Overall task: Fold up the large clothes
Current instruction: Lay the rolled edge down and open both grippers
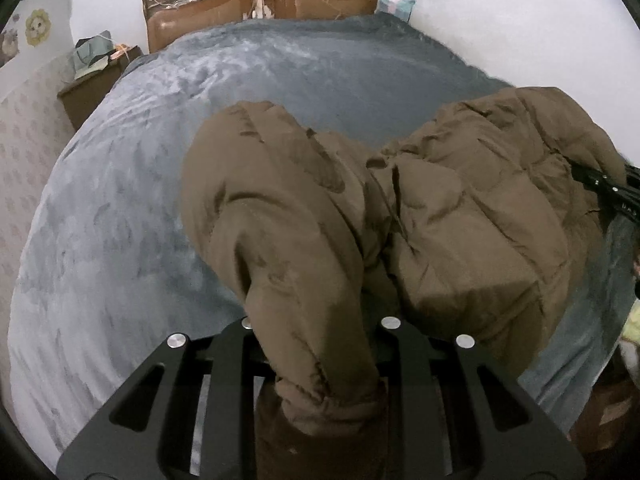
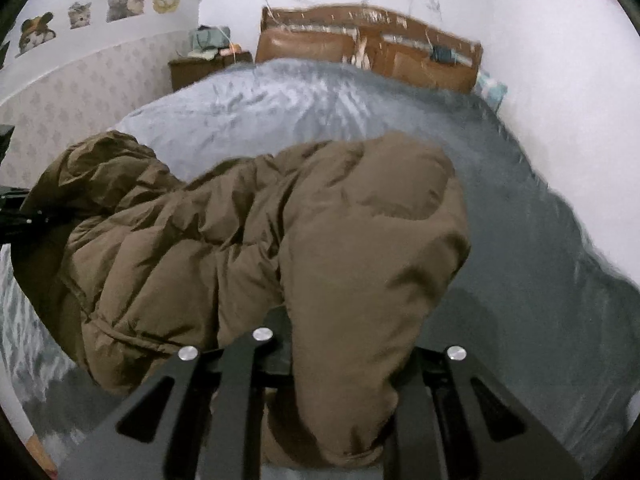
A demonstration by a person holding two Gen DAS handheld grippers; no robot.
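Jacket sleeve (image 1: 320,360) clamped between left gripper (image 1: 316,322) fingers (image 1: 394,344).

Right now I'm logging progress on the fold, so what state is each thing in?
Brown puffer jacket: bunched, not folded, partly lifted over the bed.
Left sleeve: clamped at the cuff.
Right sleeve: clamped near its end.
Left gripper: shut on the sleeve.
Right gripper: shut on the sleeve.
Grey blanket: spread over the bed.
Nightstand: cluttered on top.
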